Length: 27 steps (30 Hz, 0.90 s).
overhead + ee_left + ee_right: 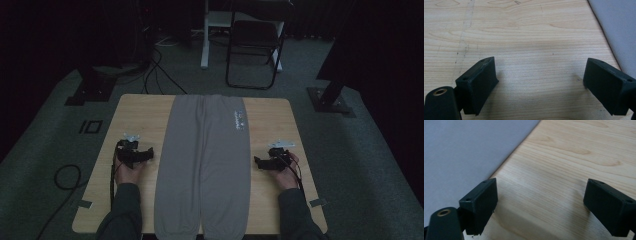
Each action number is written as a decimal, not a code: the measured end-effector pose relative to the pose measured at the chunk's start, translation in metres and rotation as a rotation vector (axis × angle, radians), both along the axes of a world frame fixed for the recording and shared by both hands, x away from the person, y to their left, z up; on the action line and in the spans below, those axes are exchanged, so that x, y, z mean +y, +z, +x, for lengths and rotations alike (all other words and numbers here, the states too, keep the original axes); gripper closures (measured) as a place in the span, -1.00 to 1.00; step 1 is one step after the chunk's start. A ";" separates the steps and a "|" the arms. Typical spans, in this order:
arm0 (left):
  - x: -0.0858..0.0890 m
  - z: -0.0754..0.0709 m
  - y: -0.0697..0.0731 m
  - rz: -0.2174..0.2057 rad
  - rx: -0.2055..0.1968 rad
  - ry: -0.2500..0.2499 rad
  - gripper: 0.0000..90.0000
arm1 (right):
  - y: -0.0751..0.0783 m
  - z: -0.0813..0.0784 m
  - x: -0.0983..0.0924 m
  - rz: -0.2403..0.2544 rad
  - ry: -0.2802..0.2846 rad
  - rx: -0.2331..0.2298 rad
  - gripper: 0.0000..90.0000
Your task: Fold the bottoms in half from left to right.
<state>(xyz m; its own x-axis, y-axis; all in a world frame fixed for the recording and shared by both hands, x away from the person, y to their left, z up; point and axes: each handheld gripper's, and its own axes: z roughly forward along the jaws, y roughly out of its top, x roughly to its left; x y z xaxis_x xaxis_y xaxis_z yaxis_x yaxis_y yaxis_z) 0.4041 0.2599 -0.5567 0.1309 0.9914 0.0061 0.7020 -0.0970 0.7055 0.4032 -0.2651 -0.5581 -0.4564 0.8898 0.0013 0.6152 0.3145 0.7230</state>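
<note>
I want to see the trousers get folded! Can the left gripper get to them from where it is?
Probably yes. The left gripper sits on the bare table right beside the grey trousers, jaws open and empty, pointing at the near edge. Nothing lies between them.

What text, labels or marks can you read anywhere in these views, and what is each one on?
White print on the grey sweatpants, near the waistband at about: too small and blurred to read.
Outlined mark on the floor left of the wooden table, at: looks like "10" or "IO", not certain.
Both gripper views: no text.
</note>
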 end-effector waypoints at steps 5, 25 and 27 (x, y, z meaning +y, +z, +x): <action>0.000 -0.003 0.001 -0.002 -0.006 -0.019 -0.62 | 0.000 0.000 0.000 0.000 0.000 -0.001 -0.72; -0.004 -0.009 0.004 -0.002 -0.013 -0.032 -0.11 | 0.003 -0.003 0.000 0.000 -0.008 0.001 -0.41; -0.005 -0.009 0.004 -0.002 -0.012 -0.032 -0.10 | 0.004 -0.003 0.001 -0.002 -0.007 0.004 -0.34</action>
